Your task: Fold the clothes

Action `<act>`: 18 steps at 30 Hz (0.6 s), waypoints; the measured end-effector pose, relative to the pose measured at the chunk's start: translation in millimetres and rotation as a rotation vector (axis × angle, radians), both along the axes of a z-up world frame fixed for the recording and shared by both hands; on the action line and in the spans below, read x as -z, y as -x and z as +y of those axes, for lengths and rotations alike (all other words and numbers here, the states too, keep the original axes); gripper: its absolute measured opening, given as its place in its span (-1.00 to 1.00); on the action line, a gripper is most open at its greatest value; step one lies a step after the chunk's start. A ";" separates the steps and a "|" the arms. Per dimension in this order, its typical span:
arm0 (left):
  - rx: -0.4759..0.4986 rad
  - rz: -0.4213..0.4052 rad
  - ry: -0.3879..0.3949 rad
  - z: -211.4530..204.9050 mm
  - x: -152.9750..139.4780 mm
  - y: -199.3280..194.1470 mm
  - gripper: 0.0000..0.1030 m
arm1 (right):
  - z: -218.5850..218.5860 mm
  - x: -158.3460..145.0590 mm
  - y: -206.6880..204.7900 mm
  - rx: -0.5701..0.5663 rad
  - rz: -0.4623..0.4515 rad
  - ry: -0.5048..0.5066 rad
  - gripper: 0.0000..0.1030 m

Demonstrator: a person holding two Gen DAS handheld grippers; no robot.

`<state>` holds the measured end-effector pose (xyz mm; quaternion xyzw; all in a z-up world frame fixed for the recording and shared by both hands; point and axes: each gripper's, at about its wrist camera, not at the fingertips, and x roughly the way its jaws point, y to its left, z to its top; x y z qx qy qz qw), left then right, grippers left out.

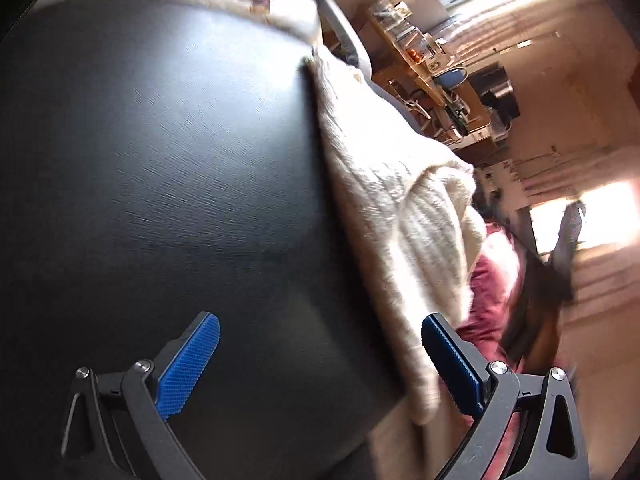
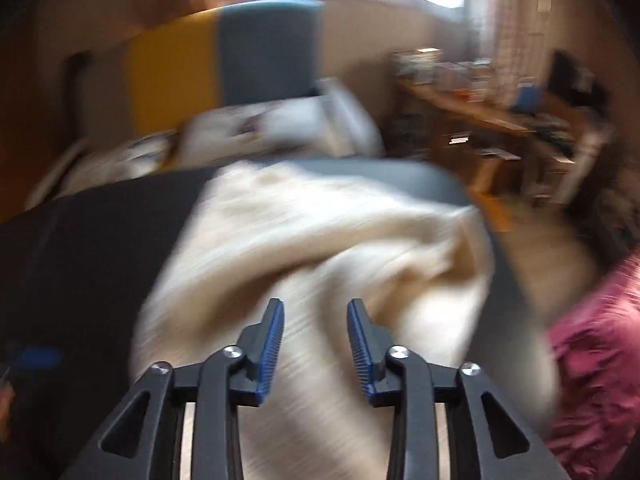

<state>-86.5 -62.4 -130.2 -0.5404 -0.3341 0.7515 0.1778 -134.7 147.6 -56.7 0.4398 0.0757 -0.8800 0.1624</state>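
A cream knitted garment (image 1: 384, 208) lies along the right side of a black mat (image 1: 160, 152), partly folded over itself. My left gripper (image 1: 320, 336) is wide open above the mat, its right finger beside the garment's near edge, nothing between the blue pads (image 1: 192, 360). In the blurred right wrist view the same cream garment (image 2: 320, 232) spreads ahead, and my right gripper (image 2: 316, 312) hovers over its near part with a gap between the fingers and no cloth pinched. A maroon garment (image 2: 592, 352) lies at the right.
The maroon garment (image 1: 492, 296) also lies past the cream one's edge. Pillows (image 2: 280, 128) sit at the head of the bed with a yellow and blue headboard (image 2: 224, 64). A cluttered wooden desk (image 2: 500, 116) stands along the right wall. Wooden floor (image 1: 580, 120) shows beside the bed.
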 end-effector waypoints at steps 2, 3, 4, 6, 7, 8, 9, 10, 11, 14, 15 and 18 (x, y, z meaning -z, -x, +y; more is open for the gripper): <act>-0.032 -0.034 -0.049 -0.5 5.8 4.9 0.98 | -36.6 14.6 -37.2 -0.117 -0.037 -0.028 -0.21; -0.039 -0.040 -0.057 2.3 6.9 8.1 0.98 | -54.0 25.1 -50.4 -0.149 -0.038 -0.095 -0.19; -0.045 -0.044 -0.060 2.3 6.8 8.1 0.98 | -65.6 36.8 -57.2 -0.173 -0.040 -0.155 -0.17; -0.056 -0.038 -0.066 1.6 4.5 4.3 0.98 | -88.7 61.3 -66.8 -0.195 -0.033 -0.272 -0.17; -0.056 -0.035 -0.061 -0.1 2.6 -0.9 0.98 | -92.5 72.7 -69.1 -0.179 -0.007 -0.347 -0.17; -0.055 -0.032 -0.056 -1.9 0.6 -6.4 0.98 | -95.7 82.3 -67.6 -0.156 0.018 -0.440 -0.17; -0.055 -0.029 -0.050 -3.7 -1.4 -11.9 0.98 | -98.9 88.4 -64.4 -0.140 0.035 -0.507 -0.18; -0.057 -0.029 -0.063 -7.4 -1.7 -18.2 0.98 | -100.2 91.3 -62.8 -0.136 0.058 -0.537 -0.18; -0.061 -0.029 -0.069 -9.5 -1.4 -22.6 0.98 | -101.3 93.9 -60.8 -0.137 0.070 -0.561 -0.20; -0.084 -0.033 -0.076 -19.3 1.5 -38.2 0.98 | -89.1 91.0 -36.7 -0.117 -0.057 -0.408 -0.75; -0.089 -0.030 -0.084 -22.7 2.7 -43.1 0.98 | -80.4 86.3 -27.2 -0.096 -0.092 -0.342 -0.78; -0.099 -0.025 -0.116 -31.3 5.1 -55.4 0.98 | -35.7 51.7 -0.2 0.024 -0.147 -0.050 -0.81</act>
